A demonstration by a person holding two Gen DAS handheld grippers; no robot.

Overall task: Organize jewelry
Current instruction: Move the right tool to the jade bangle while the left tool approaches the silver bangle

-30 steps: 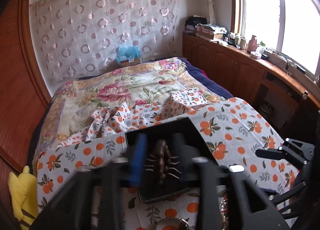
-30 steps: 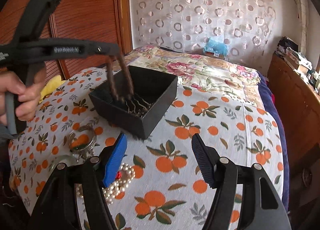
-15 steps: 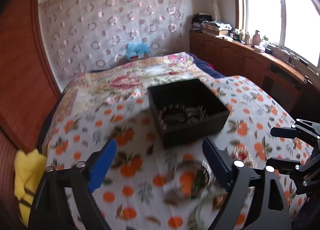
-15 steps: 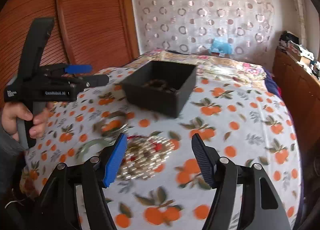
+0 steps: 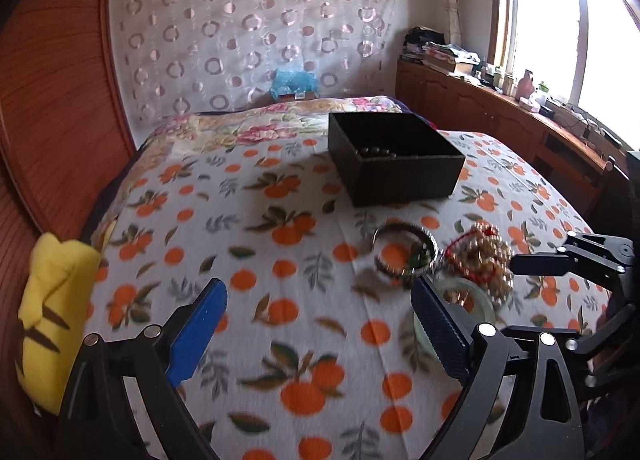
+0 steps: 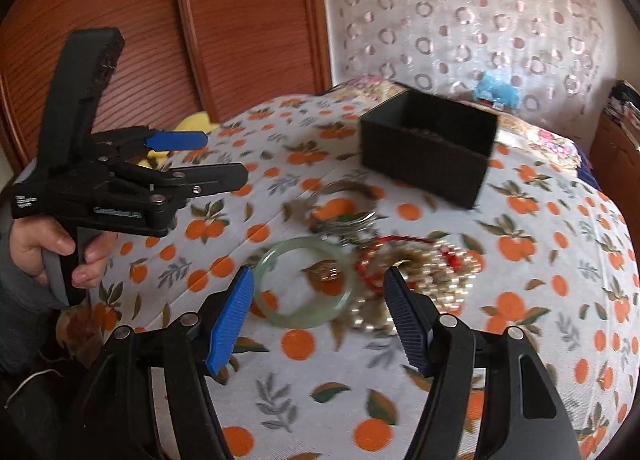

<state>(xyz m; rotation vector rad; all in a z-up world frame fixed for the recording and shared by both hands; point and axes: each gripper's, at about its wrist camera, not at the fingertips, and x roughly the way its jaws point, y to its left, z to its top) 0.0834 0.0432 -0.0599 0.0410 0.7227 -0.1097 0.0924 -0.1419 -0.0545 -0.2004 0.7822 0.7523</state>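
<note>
A black open box (image 5: 394, 158) stands on the orange-print cloth, with dark jewelry inside; it also shows in the right wrist view (image 6: 428, 148). Loose jewelry lies in front of it: a pale green bangle (image 6: 306, 282), a dark bracelet (image 5: 404, 248), and a heap of pearl beads with red cord (image 6: 428, 272). My left gripper (image 5: 316, 334) is open and empty, above bare cloth left of the pile; it also shows in the right wrist view (image 6: 218, 158). My right gripper (image 6: 318, 316) is open and empty, just in front of the bangle and beads.
A yellow plush (image 5: 52, 300) lies at the cloth's left edge by the wooden wardrobe (image 5: 48, 100). A flowered bed cover (image 5: 248, 124) lies behind the box. A wooden cabinet (image 5: 500, 116) with clutter runs under the window at right.
My left gripper dropped the brown hair claw into the box, opened and pulled back to the left. My right gripper moved toward the bangle and beads.
</note>
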